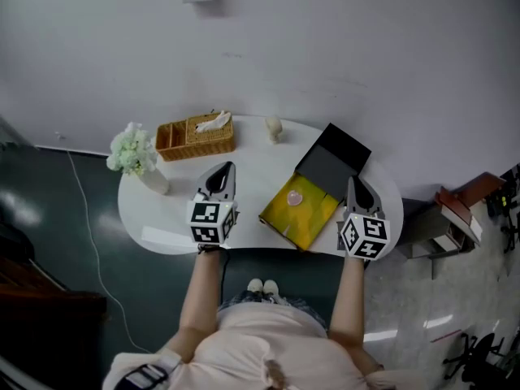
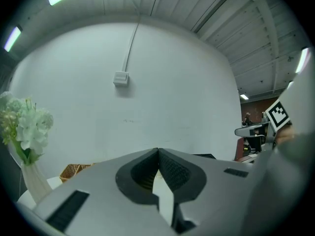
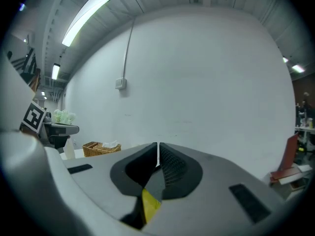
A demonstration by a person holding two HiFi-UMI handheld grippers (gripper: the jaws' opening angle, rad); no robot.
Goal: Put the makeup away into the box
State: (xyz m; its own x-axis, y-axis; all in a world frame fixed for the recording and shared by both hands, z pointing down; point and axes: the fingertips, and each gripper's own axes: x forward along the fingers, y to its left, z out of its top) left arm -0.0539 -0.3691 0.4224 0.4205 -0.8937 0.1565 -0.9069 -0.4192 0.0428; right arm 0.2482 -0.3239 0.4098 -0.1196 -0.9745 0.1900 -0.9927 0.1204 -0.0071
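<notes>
The left gripper (image 2: 158, 152) has its jaws pressed together with nothing between them. The right gripper (image 3: 157, 149) is closed the same way and also empty.

In the head view, the left gripper hangs over bare tabletop and the right one sits just beside the right side of the box (image 1: 302, 211). The box is lined in yellow, and its black lid (image 1: 333, 162) stands open toward the wall. A small pink round item (image 1: 295, 199) lies inside the box.

Behind the left gripper is a wicker basket (image 1: 195, 137), and left of that a vase of white flowers (image 1: 134, 153). A small pale figurine (image 1: 274, 128) stands near the back edge.

The box's front corner reaches the front edge of the white table (image 1: 162, 226). Bare tabletop lies between the vase and the box.
</notes>
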